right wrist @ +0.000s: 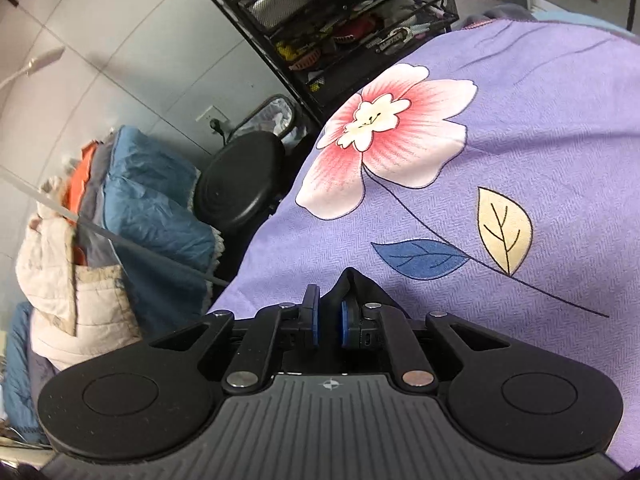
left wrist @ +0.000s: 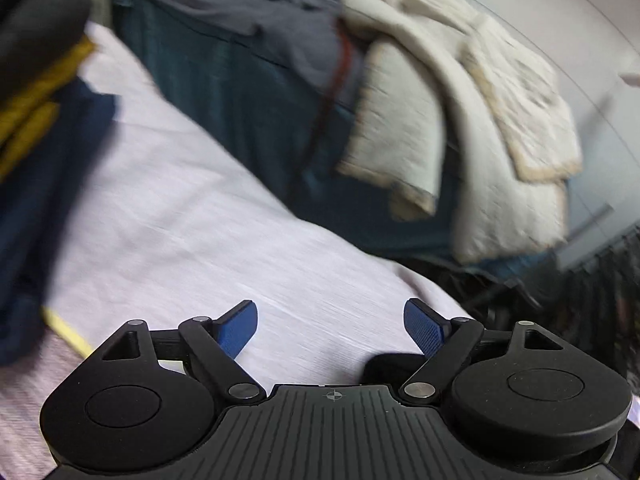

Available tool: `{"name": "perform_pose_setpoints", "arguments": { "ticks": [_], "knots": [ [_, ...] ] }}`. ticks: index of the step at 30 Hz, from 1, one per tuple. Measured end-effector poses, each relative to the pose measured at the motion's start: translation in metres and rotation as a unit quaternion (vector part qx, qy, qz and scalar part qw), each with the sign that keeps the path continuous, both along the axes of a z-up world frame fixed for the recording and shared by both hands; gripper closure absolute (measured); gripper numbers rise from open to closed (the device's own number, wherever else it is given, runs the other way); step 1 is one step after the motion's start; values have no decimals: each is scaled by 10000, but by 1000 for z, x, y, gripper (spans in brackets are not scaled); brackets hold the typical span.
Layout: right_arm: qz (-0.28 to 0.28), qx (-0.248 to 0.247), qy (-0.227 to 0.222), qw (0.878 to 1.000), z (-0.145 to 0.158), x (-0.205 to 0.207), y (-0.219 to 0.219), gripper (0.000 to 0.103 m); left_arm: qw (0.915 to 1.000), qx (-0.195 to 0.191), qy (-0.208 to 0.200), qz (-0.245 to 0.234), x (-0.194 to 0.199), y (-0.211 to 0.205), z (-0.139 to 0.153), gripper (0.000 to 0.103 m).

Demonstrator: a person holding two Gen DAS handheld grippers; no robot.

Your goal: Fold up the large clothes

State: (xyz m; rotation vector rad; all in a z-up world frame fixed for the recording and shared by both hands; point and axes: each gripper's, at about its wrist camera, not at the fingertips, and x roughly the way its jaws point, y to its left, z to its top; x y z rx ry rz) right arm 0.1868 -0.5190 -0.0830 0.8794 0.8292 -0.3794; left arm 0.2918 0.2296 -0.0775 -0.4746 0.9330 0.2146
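Note:
My left gripper (left wrist: 331,326) is open and empty, its blue pads (left wrist: 240,330) spread wide just above a pale lilac sheet (left wrist: 192,216). The view is blurred. A dark navy garment (left wrist: 44,200) lies at the left edge beside yellow (left wrist: 28,120) and black folded clothes. My right gripper (right wrist: 330,320) is shut on a fold of black garment (right wrist: 352,284), which pokes up between the pads. It sits over a purple bedsheet (right wrist: 540,140) with a pink flower print.
A blue heap with a cream quilted jacket (left wrist: 480,120) draped over it stands past the bed's edge. The right wrist view shows that same pile (right wrist: 120,220), a black stool (right wrist: 240,184) and a black wire rack (right wrist: 340,20) full of small items.

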Motion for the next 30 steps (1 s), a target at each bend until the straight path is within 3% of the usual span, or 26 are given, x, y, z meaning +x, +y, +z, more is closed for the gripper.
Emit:
{"name": "perform_pose_setpoints", "arguments": {
  "ticks": [1, 2, 3, 5, 8, 10, 14, 22, 26, 30],
  "knots": [
    [-86, 35, -101, 9999, 1, -5, -2, 85, 9999, 111, 8, 35, -4, 3, 2, 0],
    [-204, 61, -197, 9996, 2, -11, -5, 69, 9997, 235, 19, -5, -6, 2, 4, 0],
    [-402, 35, -287, 9988, 5, -18, -8, 40, 9992, 373, 16, -117, -9, -1, 6, 0],
    [-856, -325, -287, 9954, 14, -29, -15, 13, 9964, 705, -40, -460, -19, -16, 12, 0],
    [-666, -561, -112, 9961, 24, -36, -23, 20, 9875, 1153, -275, -1043, -43, -52, 19, 0],
    [-320, -693, -108, 9970, 29, -45, -13, 22, 9763, 1476, -423, -1527, -61, -82, 23, 0],
    [758, -1198, 63, 9899, 38, -68, 39, 10, 9478, 2030, -408, -2425, -88, -147, 24, 0],
    [1761, -1123, 362, 9773, 10, -133, 130, 7, 9114, 2093, -216, -3536, -123, -218, 13, 0],
    [1723, -925, 385, 9799, 3, -169, 148, 7, 8987, 2248, -158, -3763, -135, -232, 8, 0],
    [1041, -330, 423, 9931, -14, -207, 142, 7, 8955, 2268, -122, -3826, -141, -245, 3, 0]
  ]
}}
